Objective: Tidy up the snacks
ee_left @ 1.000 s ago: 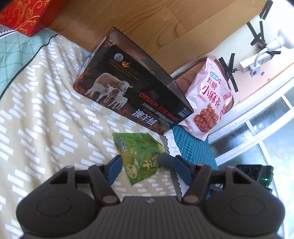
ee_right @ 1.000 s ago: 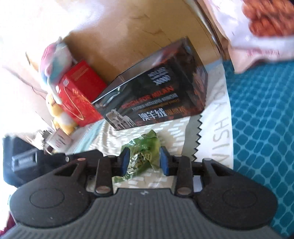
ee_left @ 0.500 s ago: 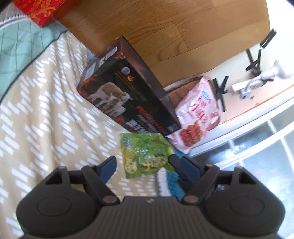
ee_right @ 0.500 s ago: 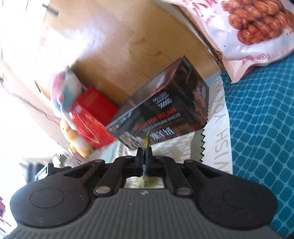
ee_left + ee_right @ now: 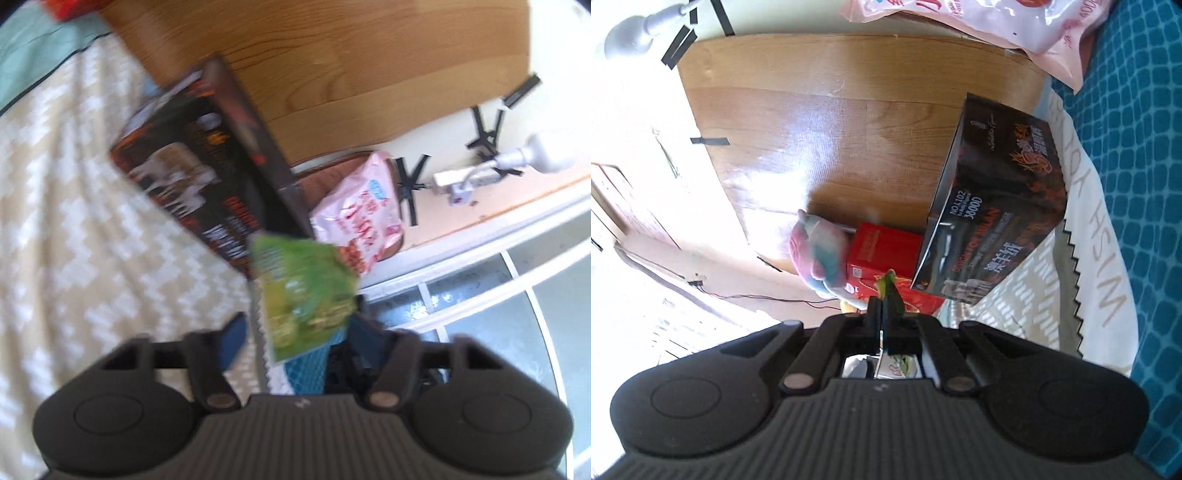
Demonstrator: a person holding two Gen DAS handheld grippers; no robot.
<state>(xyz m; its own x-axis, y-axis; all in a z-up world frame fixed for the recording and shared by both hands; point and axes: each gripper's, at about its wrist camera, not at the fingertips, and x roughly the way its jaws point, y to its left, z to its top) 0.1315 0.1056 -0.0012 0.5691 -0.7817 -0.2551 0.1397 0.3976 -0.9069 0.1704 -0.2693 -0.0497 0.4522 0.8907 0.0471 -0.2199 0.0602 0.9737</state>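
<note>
Green snack packet lifted off the bed, seen edge-on in the right wrist view as a thin green sliver clamped between the fingers of the right tool, which is clenched on it. In the left wrist view the packet hangs in front of the left tool, whose blue pads stand wide apart, released, not touching it; that view is motion-blurred. Behind the packet: dark sheep-print box on the beige patterned bedspread. Pink snack bag just beside the box. Red box and plush toy beyond, against the wood headboard.
</note>
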